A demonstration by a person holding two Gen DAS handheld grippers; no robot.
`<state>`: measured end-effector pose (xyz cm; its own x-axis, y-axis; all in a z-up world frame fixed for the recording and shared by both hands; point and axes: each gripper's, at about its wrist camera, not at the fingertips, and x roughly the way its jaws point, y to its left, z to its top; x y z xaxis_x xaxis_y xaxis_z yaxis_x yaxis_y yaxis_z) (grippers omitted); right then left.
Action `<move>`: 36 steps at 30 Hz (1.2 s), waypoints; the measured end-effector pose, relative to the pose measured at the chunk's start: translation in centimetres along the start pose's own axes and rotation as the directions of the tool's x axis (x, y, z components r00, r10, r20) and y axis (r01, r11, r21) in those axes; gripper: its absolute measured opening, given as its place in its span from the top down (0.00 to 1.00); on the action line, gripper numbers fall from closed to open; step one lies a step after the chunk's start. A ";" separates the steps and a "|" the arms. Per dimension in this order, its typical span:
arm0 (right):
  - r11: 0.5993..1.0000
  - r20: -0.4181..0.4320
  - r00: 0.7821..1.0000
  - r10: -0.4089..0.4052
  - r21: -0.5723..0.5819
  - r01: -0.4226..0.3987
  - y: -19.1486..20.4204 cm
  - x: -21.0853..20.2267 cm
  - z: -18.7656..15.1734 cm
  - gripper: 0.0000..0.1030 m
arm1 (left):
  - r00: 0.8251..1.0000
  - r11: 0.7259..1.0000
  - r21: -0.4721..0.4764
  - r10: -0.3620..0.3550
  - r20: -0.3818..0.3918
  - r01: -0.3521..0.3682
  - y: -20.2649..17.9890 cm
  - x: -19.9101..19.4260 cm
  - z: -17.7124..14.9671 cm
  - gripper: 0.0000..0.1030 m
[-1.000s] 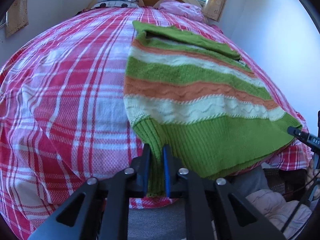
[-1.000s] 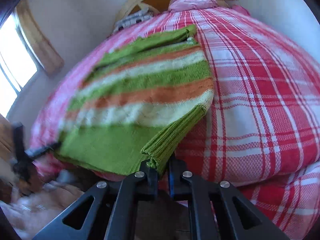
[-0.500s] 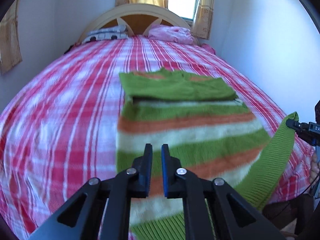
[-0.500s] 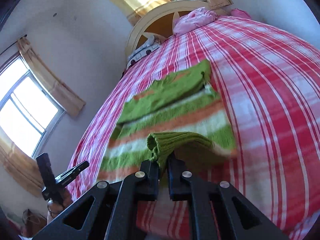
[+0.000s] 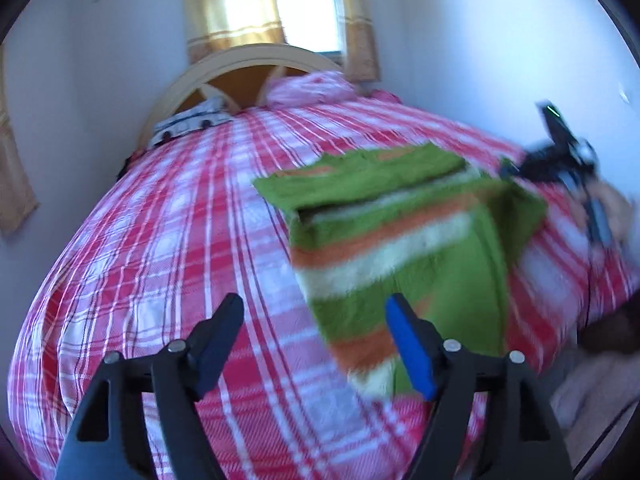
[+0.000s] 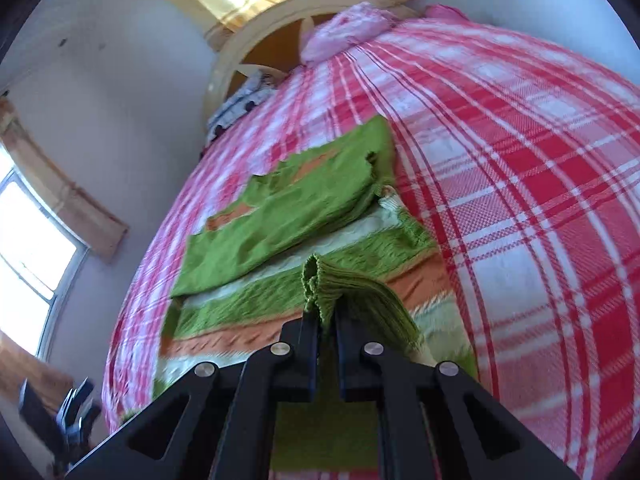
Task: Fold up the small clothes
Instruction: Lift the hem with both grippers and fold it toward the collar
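Note:
A green, orange and cream striped knit sweater (image 5: pixel 384 232) lies on the red plaid bed, its sleeves folded across the top. My left gripper (image 5: pixel 316 336) is open and empty above the bed, left of the sweater's near edge. My right gripper (image 6: pixel 327 312) is shut on the sweater's green ribbed hem (image 6: pixel 320 280) and holds it lifted over the body of the sweater (image 6: pixel 280 216). The right gripper also shows in the left wrist view (image 5: pixel 560 160), blurred, at the sweater's far right corner.
The red plaid bedspread (image 5: pixel 160 240) covers the whole bed. A pink pillow (image 5: pixel 312 88) and a patterned cloth (image 5: pixel 192 120) lie by the wooden headboard (image 5: pixel 256 60). White walls and curtained windows surround the bed. The bed's right edge drops off near the sweater.
My left gripper has opened and let go of the hem, moving up and left. My right gripper has carried its hem corner up and forward over the sweater.

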<state>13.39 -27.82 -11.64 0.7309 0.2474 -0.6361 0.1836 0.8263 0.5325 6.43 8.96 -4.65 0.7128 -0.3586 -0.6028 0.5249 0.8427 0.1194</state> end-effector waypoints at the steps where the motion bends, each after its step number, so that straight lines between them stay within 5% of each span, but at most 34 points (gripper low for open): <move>1: 1.000 -0.012 1.000 -0.013 -0.004 0.013 0.0 0.9 0.1 0.94 | 1.000 0.999 0.024 -0.023 -0.021 0.023 -0.3 0.3 -0.5 0.26; 7: 0.998 -0.031 0.998 -0.055 -0.037 0.054 0.6 3.2 -0.1 0.94 | 0.993 0.982 0.164 -0.076 -0.094 0.091 -3.5 3.2 -2.3 0.26; 16: 0.997 -0.036 0.999 -0.033 -0.072 0.030 1.0 2.8 -0.1 0.93 | 0.974 0.972 0.147 -0.160 -0.162 0.185 -6.1 9.2 0.1 0.27; 17: 0.997 -0.026 1.000 -0.007 -0.078 0.005 1.2 2.3 0.0 0.93 | 0.969 0.976 0.106 -0.172 -0.175 0.192 -5.8 9.9 0.3 0.31; 19: 0.997 -0.009 0.999 0.034 -0.067 -0.034 1.3 1.2 0.2 0.89 | 0.955 0.972 0.007 -0.229 -0.188 0.235 -4.6 10.9 0.5 0.64; 22: 0.992 0.064 0.990 0.122 -0.034 -0.120 1.1 -1.7 0.7 0.71 | 0.931 0.931 -0.202 -0.336 -0.144 0.304 -2.1 11.6 0.9 0.77; 26: 0.993 0.149 0.982 0.116 -0.046 -0.110 0.6 -5.0 0.9 0.50 | 0.905 0.871 -0.342 -0.410 -0.114 0.352 -0.8 12.2 0.5 0.79; 29: 0.995 0.148 0.988 0.032 -0.101 -0.018 0.3 -6.1 1.0 0.50 | 0.917 0.899 -0.283 -0.380 -0.124 0.335 -2.0 11.8 0.6 0.73; 33: 0.958 0.098 0.993 -0.064 -0.272 0.089 1.5 -5.3 0.5 0.51 | 0.909 0.898 -0.251 -0.400 -0.121 0.362 -2.7 12.2 1.6 0.44; 36: 0.919 0.068 0.993 -0.095 -0.378 0.114 2.6 -3.5 -0.1 0.51 | 0.923 0.915 -0.233 -0.364 -0.123 0.330 -3.3 12.7 2.0 0.44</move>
<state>11.21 -26.52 -8.06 0.7529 0.1325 -0.6446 0.0035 0.9787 0.2053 14.65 0.78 -11.08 0.4100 -0.5886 -0.6967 0.6067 0.7464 -0.2735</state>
